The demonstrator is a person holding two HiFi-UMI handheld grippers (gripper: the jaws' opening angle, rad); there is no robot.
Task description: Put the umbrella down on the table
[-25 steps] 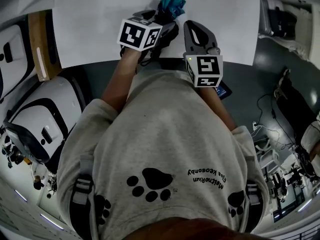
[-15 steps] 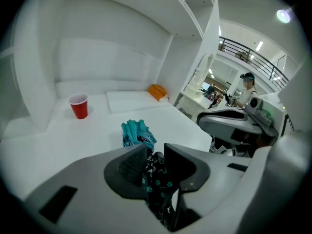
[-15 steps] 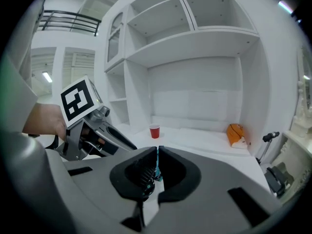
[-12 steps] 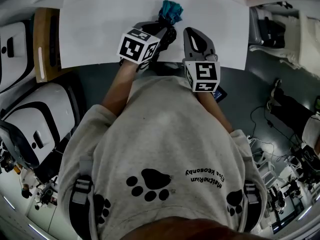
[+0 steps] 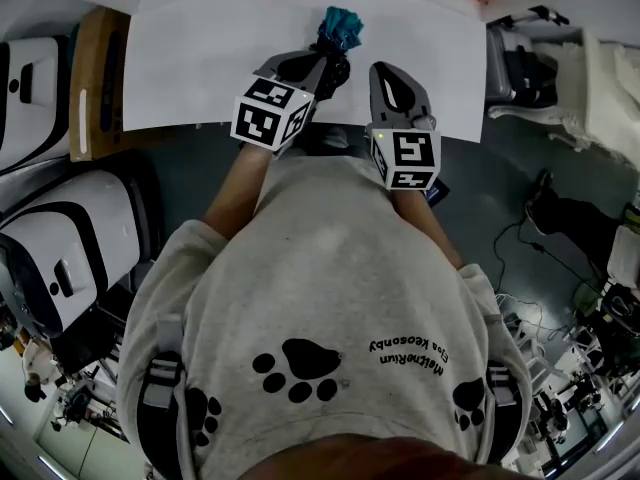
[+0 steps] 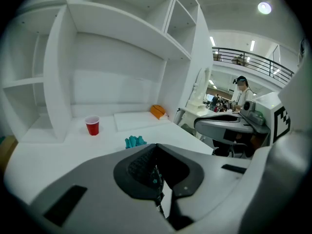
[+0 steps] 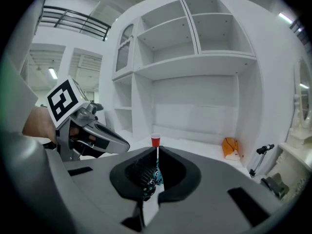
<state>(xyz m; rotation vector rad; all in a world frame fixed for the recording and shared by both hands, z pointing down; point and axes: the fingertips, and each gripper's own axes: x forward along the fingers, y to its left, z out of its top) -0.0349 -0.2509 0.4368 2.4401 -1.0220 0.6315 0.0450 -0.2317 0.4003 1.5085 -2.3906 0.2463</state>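
Teal umbrella (image 5: 342,25) runs toward twelve o'clock from the left gripper (image 5: 328,68), jaws just closed on its near end; the right gripper (image 5: 392,73), at three o'clock, pinches its fabric.

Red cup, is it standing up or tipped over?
Standing up. The red cup rests on its base, with its open mouth facing up.

Left gripper (image 6: 156,152) jaws together — teal umbrella (image 6: 135,141), red cup (image 6: 92,125) on table (image 6: 58,155) beyond.
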